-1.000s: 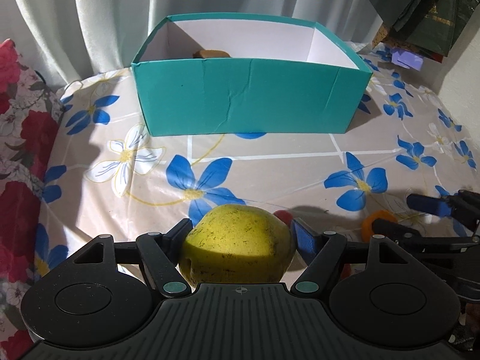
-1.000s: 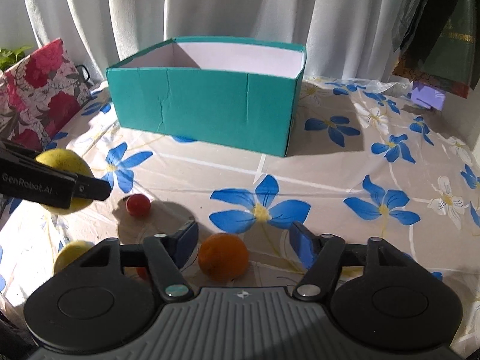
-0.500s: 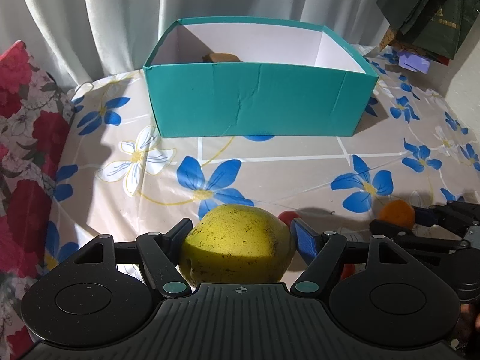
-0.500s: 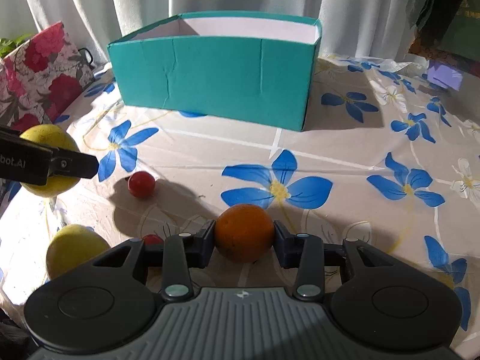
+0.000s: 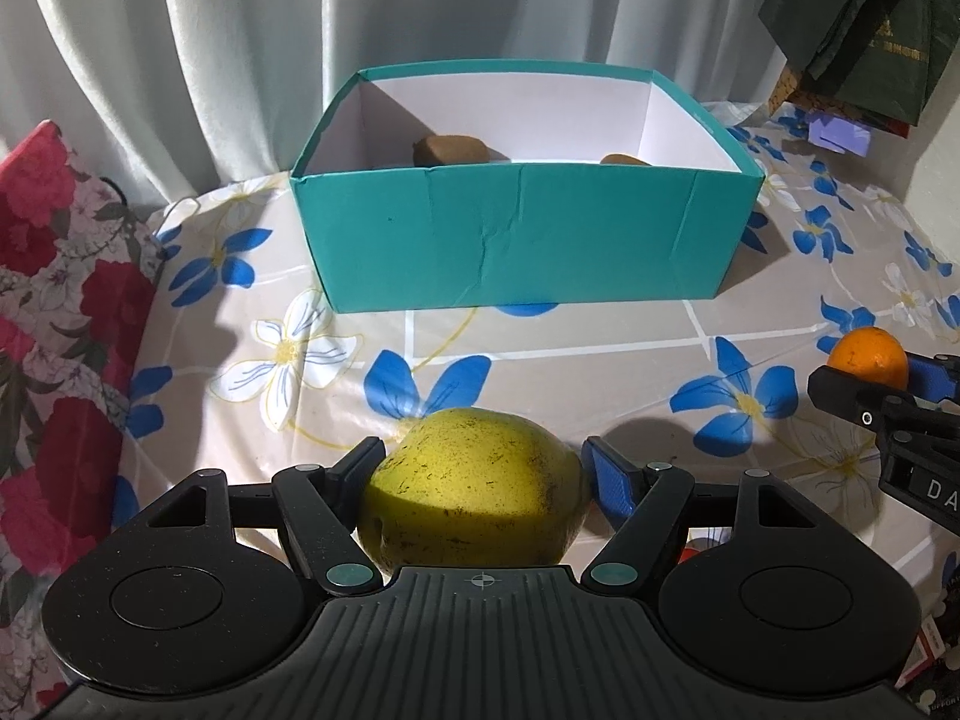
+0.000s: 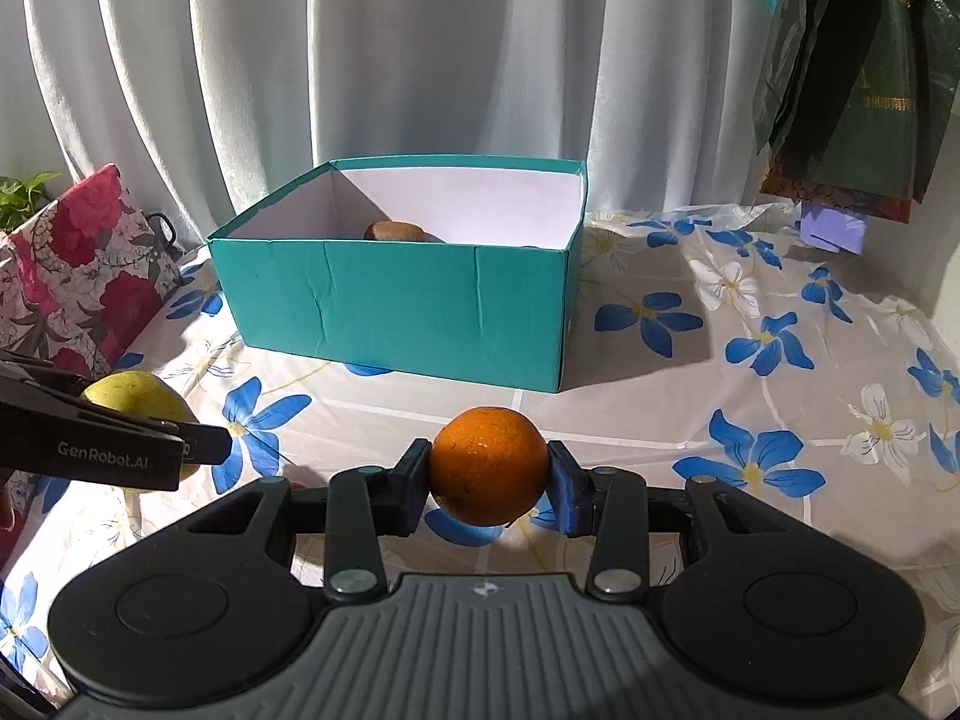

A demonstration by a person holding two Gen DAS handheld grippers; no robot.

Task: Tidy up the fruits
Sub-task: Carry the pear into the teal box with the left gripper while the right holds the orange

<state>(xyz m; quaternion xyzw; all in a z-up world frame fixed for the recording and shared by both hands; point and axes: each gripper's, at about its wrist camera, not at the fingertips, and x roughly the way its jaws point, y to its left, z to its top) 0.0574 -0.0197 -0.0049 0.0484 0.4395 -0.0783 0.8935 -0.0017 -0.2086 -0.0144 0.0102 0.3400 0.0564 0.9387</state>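
Observation:
My left gripper [image 5: 480, 468] is shut on a large yellow speckled fruit [image 5: 474, 486] and holds it above the table, in front of the teal box [image 5: 522, 240]. My right gripper [image 6: 489, 474] is shut on an orange [image 6: 487, 465], lifted above the table. The teal box [image 6: 396, 306] is open-topped with white inside walls; two brown kiwis [image 5: 450, 150] lie in it. The orange also shows at the right in the left wrist view [image 5: 867, 354]. The yellow fruit shows at the left in the right wrist view [image 6: 135, 396].
The table has a cloth with blue and white flowers [image 5: 288, 354]. A red floral cushion [image 5: 54, 312] stands at the left edge. White curtains [image 6: 360, 60] hang behind the box. Dark green bags [image 6: 858, 60] and a purple item [image 6: 834, 228] are at the back right.
My right gripper closed on the orange and lifted it off the table. Both grippers have risen, so the inside of the box and its kiwis have come into view.

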